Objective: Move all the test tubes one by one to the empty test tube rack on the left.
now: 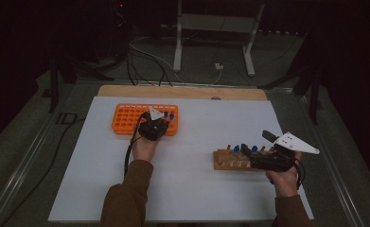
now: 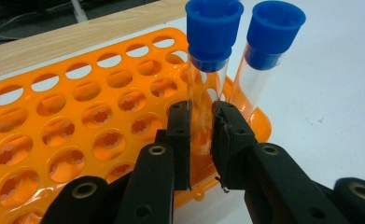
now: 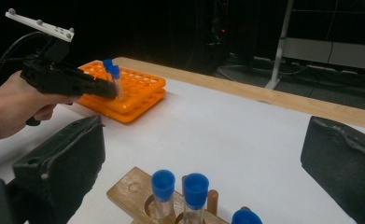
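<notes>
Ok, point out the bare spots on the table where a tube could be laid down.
Free: the white sheet between the orange rack and the wooden rack, and the near strip between the two forearms. Crowded: the orange rack's right end, where the left gripper clamps a blue-capped tube beside another, and around the right gripper.

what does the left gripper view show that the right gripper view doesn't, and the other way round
Left gripper view alone: the left gripper's pads pressed on the clear glass of a blue-capped tube standing in the orange rack, and the ribbed insides of its holes.

Right gripper view alone: the wooden rack with three blue-capped tubes, the right gripper's jaws standing wide apart, and the hand that holds the left gripper.

Both: the orange rack, its two capped tubes, the white table sheet.
</notes>
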Demonstrator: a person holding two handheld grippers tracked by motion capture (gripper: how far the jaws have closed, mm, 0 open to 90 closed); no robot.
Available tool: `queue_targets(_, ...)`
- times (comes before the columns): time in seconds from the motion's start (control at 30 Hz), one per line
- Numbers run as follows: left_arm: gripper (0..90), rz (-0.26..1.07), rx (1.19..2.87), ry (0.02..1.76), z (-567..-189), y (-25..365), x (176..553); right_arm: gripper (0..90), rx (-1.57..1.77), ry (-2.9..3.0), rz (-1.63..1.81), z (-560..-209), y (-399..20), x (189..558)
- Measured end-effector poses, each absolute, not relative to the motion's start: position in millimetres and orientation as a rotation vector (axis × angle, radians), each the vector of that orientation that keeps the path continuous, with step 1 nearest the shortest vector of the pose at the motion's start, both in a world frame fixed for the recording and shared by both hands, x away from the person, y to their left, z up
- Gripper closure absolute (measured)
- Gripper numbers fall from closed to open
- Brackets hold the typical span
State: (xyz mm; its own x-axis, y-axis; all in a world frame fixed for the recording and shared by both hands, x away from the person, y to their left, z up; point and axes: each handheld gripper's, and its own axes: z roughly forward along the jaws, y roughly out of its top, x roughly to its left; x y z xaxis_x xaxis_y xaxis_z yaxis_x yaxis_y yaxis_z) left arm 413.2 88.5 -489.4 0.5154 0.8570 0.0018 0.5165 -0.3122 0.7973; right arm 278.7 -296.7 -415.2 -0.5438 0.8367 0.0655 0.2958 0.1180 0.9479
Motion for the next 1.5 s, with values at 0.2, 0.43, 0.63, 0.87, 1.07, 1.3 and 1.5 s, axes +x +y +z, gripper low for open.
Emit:
queue_targets(0.2, 72.1, 0.536, 1.969, 1.120, -490, 90, 413, 0.2, 1.093, 1.909, 1.430, -415, -297, 279)
queue_targets(0.43, 59.7, 0.532, 1.930, 1.135, -486, 99, 409, 0.2, 1.099, 1.906, 1.428, -416, -298, 279)
queue_targets(0.63, 39.3, 0.515, 1.866, 1.123, -477, 107, 399, 0.2, 1.100, 1.902, 1.427, -415, -299, 279)
queue_targets(0.87, 14.2, 0.489, 1.804, 1.098, -468, 116, 378, 0.2, 1.104, 1.907, 1.422, -415, -300, 279)
queue_targets(1.07, 0.3, 0.503, 1.792, 1.059, -457, 124, 356, 0.8, 1.121, 1.910, 1.419, -416, -303, 280)
queue_targets(1.3, 0.3, 0.483, 1.758, 1.040, -450, 136, 334, 0.9, 1.121, 1.923, 1.410, -416, -303, 280)
queue_targets(1.5, 0.3, 0.483, 1.749, 1.014, -448, 141, 315, 2.2, 1.133, 1.937, 1.393, -419, -305, 281)
